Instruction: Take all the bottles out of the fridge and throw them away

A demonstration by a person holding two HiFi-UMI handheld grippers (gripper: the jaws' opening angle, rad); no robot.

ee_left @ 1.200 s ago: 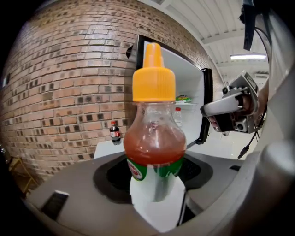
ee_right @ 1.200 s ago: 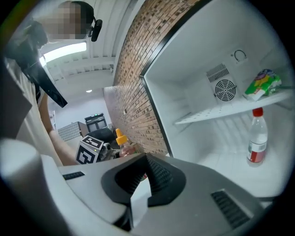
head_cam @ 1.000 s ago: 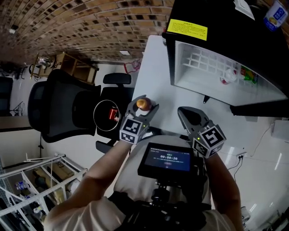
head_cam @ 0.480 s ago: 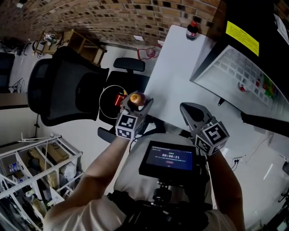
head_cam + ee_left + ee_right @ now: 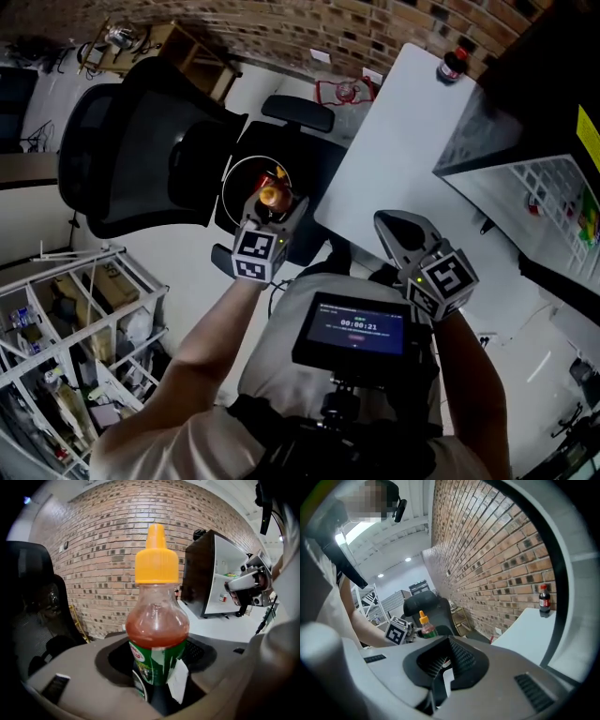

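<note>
A sauce bottle (image 5: pixel 157 620) with an orange cap, red sauce and a green label stands upright in my left gripper (image 5: pixel 157 679), whose jaws are shut on its lower body. In the head view that bottle (image 5: pixel 272 195) and left gripper (image 5: pixel 270 210) hang over a round white-rimmed bin (image 5: pixel 230 180) with something red inside. My right gripper (image 5: pixel 401 231) is shut and empty over the table edge; its ribbed pads (image 5: pixel 457 656) meet. A dark cola bottle (image 5: pixel 452 64) stands on the table's far corner. The open fridge (image 5: pixel 548 178) at the right holds small items (image 5: pixel 534 202).
A black office chair (image 5: pixel 131 159) stands just left of the bin. The white table (image 5: pixel 403 141) carries the fridge. A wire shelf rack (image 5: pixel 66 347) fills the lower left. A brick wall (image 5: pixel 281 28) runs along the far side.
Both grippers have swung left, away from the fridge. The left one has carried the sauce bottle off the table edge to above the bin. The right stays shut.
</note>
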